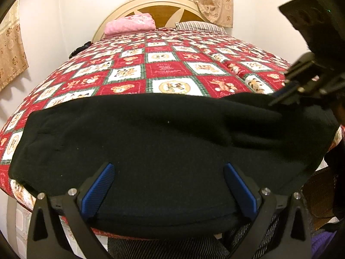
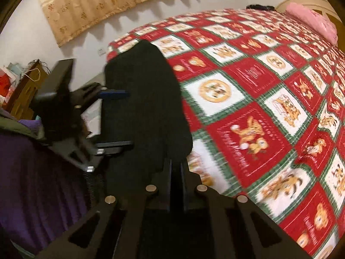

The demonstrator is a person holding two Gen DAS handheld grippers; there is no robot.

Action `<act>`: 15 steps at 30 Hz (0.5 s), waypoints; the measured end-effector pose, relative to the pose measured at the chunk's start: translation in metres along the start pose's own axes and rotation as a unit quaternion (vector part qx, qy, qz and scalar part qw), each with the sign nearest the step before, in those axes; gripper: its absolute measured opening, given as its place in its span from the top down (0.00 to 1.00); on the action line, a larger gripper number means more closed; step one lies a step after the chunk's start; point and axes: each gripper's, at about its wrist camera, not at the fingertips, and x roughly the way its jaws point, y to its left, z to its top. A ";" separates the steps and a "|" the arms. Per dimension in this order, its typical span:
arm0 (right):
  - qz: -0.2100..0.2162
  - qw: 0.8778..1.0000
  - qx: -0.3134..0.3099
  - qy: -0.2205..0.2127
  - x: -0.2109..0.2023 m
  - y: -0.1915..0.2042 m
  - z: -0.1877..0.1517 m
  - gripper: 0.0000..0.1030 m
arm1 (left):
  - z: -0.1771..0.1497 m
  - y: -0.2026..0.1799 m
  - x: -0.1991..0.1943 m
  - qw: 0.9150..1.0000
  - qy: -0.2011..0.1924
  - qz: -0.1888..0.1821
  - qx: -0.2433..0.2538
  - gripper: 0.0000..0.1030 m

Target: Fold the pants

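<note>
So the black pants (image 1: 163, 142) are lying across the near edge of the bed (image 1: 168, 69), on top of that red and white patchwork quilt, and they already look doubled over on themselves: one compact dark slab with a rounded outline, no two separate legs showing. My guess is the leg-on-leg fold is done and it's the shorter end-to-end folds that are left.

Left gripper (image 1: 169, 194) is spread wide, blue pads on either side of the near hem, nothing pinched between them. It's just sitting over the fabric at the bed edge, so released.

Right gripper (image 2: 175, 185) is the opposite: its fingers are squeezed nearly together with dark cloth running between them, so I'd call it clenched on the pants at that end. The right wrist view is pretty blurry though, so exactly how much fabric it has I can't tell.

There's a raised ridge in the cloth near the right end that'll want flattening.

Rest of the bed has a pink blanket (image 1: 129, 24) and a striped pillow (image 1: 200, 27) up by the headboard, well apart from the pants
</note>
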 end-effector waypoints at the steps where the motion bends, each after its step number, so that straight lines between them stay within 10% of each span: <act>1: 0.001 1.000 0.002 -0.003 0.001 0.002 -0.001 0.93 | 0.000 0.000 0.000 1.000 0.000 0.000 0.000 0.00; 15: 0.061 0.997 0.032 -0.041 0.029 0.032 -0.025 0.90 | 0.000 0.001 -0.001 1.000 -0.001 0.002 -0.001 0.00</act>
